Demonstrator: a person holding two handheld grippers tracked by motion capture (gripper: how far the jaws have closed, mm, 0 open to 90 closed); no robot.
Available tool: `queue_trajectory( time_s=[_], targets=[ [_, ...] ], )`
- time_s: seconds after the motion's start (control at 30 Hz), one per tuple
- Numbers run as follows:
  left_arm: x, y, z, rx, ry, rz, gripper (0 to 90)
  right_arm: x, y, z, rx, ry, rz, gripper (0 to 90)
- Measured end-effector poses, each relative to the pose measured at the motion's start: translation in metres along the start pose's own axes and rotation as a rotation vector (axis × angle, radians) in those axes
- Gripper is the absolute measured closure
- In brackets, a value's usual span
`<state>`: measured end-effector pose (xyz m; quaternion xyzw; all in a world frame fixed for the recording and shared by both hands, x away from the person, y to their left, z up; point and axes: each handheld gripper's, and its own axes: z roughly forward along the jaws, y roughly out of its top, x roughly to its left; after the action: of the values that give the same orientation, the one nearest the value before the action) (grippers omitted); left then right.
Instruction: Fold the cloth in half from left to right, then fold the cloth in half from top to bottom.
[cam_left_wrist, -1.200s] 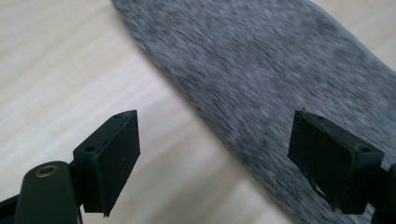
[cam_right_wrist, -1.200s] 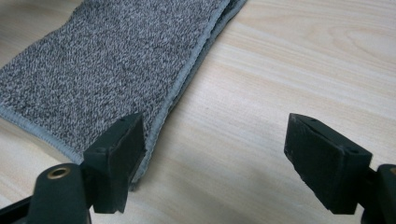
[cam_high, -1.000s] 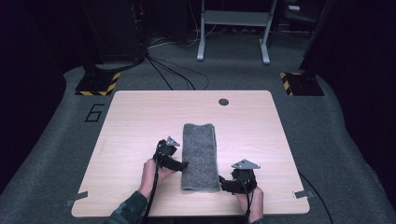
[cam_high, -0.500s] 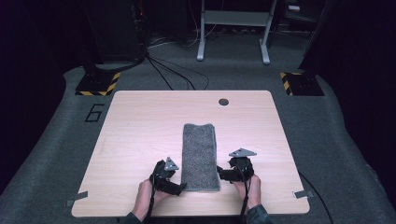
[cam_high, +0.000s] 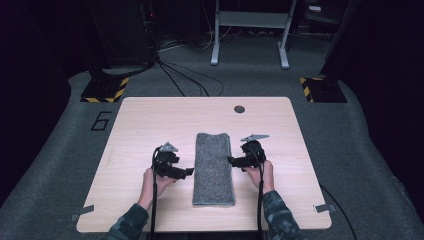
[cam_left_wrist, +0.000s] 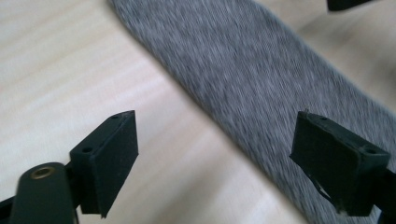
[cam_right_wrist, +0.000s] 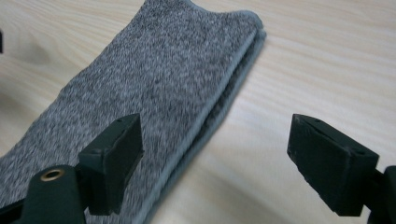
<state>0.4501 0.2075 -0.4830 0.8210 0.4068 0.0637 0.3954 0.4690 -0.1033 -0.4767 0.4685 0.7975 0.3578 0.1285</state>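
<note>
Near edge of the surface: two forearms come in from the bottom, one claw per hand.

Left claw sits just beside the left long edge of the towel, jaws wide, nothing between them. In the left gripper view the towel edge runs diagonally across the gap between the pads, not pinched.

Right claw is at the right long edge, a bit farther up the strip than the left. Jaws wide and empty too. In the right gripper view the towel shows stacked layers along that edge, so it's already folded into a narrow strip.

The towel lies flat at mid-surface, long axis running away from the person, near end close to the front edge.

Step, my read: lengthwise fold looks done, both claws are lining up on the long sides for the next fold. Next move calls for each claw to drop and bite all layers at once, both at the same station along the strip, else the stack skews or splays.

Farther off: a dark round grommet near the far edge, well apart from the towel. Beyond the surface: floor cables, a metal stand, hazard-striped bases. Nothing on the surface blocks the fold.
</note>
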Motion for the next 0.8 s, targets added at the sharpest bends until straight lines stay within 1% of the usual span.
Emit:
queue_trajectory(
  time_s=[0.07,0.1,0.13,0.17,0.2,0.23,0.27,0.3,0.37,0.4,0.43,0.47,0.53,0.57,0.6,0.63,0.67,0.7,0.73,0.77,0.8],
  targets=[
    [0.007,0.013,0.009,0.009,0.007,0.008,14.5,-0.002,0.011,0.007,-0.001,0.004,-0.019,18.1],
    [0.009,0.018,0.013,0.013,0.012,-0.007,14.5,-0.002,0.016,0.011,-0.002,0.002,-0.015,18.5],
    [0.013,0.024,0.018,0.016,0.023,0.004,14.7,-0.002,0.021,0.014,0.003,-0.002,-0.018,18.4],
    [0.016,0.028,0.023,0.015,0.022,-0.012,14.7,-0.003,0.026,0.018,0.009,0.001,-0.013,18.8],
    [0.019,0.033,0.028,0.014,0.028,-0.013,15.1,-0.003,0.030,0.021,0.007,-0.003,-0.009,18.7],
    [0.021,0.036,0.031,0.017,0.030,-0.024,15.3,-0.005,0.033,0.025,0.012,-0.008,-0.013,18.8],
    [0.025,0.041,0.037,0.013,0.012,-0.066,15.1,-0.007,0.036,0.027,0.016,-0.005,-0.012,19.0],
    [0.028,0.045,0.039,0.020,0.007,-0.069,15.4,-0.009,0.039,0.032,0.008,-0.009,-0.006,19.1],
    [0.031,0.052,0.045,0.019,0.021,-0.076,15.4,-0.014,0.042,0.039,0.025,-0.006,0.008,18.5],
    [0.034,0.056,0.049,0.016,0.022,-0.089,15.5,-0.017,0.044,0.043,0.031,-0.009,0.016,18.6],
    [0.037,0.059,0.052,0.019,0.024,-0.099,15.6,-0.019,0.045,0.046,0.026,-0.021,0.020,19.2],
    [0.040,0.062,0.056,0.023,0.037,-0.103,15.6,-0.021,0.047,0.049,0.036,-0.028,0.018,18.5],
    [0.046,0.066,0.063,0.031,0.058,-0.112,16.4,-0.025,0.050,0.054,0.045,-0.022,0.036,18.9],
    [0.050,0.069,0.067,0.043,0.069,-0.117,16.5,-0.026,0.052,0.056,0.045,-0.025,0.041,20.3],
    [0.052,0.071,0.070,0.053,0.075,-0.119,16.7,-0.026,0.054,0.058,0.034,-0.045,0.039,23.2],
    [0.053,0.072,0.073,0.052,0.093,-0.116,18.0,-0.026,0.056,0.059,0.044,-0.050,0.037,24.7],
    [0.053,0.074,0.076,0.052,0.109,-0.114,20.8,-0.027,0.058,0.061,0.052,-0.043,0.053,27.9],
    [0.054,0.075,0.078,0.053,0.113,-0.121,22.2,-0.027,0.060,0.063,0.055,-0.047,0.052,29.5],
    [0.056,0.076,0.080,0.060,0.113,-0.118,22.2,-0.027,0.062,0.064,0.053,-0.060,0.047,30.9],
    [0.056,0.077,0.081,0.066,0.120,-0.117,22.7,-0.027,0.063,0.064,0.047,-0.064,0.043,32.6],
    [0.056,0.078,0.082,0.064,0.122,-0.127,24.4,-0.027,0.065,0.066,0.049,-0.073,0.039,33.8]
  ],
)
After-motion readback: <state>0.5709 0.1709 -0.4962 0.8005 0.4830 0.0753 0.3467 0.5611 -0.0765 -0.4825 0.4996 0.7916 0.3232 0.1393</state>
